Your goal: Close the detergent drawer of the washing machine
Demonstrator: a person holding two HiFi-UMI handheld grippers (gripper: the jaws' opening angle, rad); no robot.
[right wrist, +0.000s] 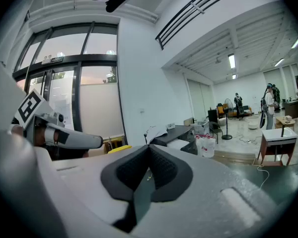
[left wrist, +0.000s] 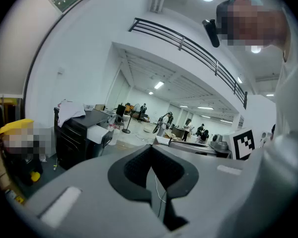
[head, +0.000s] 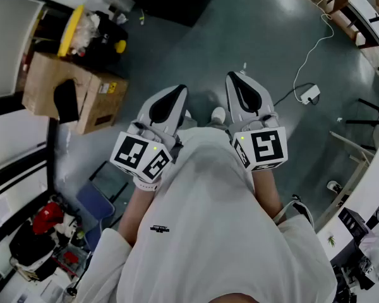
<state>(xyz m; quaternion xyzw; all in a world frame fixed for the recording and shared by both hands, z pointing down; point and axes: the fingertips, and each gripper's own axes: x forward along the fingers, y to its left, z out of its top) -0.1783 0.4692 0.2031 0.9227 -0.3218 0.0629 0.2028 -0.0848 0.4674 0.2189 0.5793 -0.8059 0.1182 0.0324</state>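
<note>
No washing machine or detergent drawer shows in any view. I hold both grippers close to my chest, pointing away over the grey floor. The left gripper (head: 177, 90) is shut with nothing in it; in the left gripper view its black pads meet at the tip of the left gripper (left wrist: 151, 148). The right gripper (head: 235, 76) is also shut and empty, and its pads meet at the tip of the right gripper (right wrist: 149, 147) in the right gripper view. The left gripper's body (right wrist: 64, 138) shows there at the left. The right gripper's marker cube (left wrist: 244, 144) shows in the left gripper view.
A cardboard box (head: 72, 93) and a yellow object (head: 71, 31) stand at the left. A white cable with a plug (head: 309, 94) lies on the floor at the right. A black cabinet (left wrist: 77, 133) stands ahead, and several people are far down the hall.
</note>
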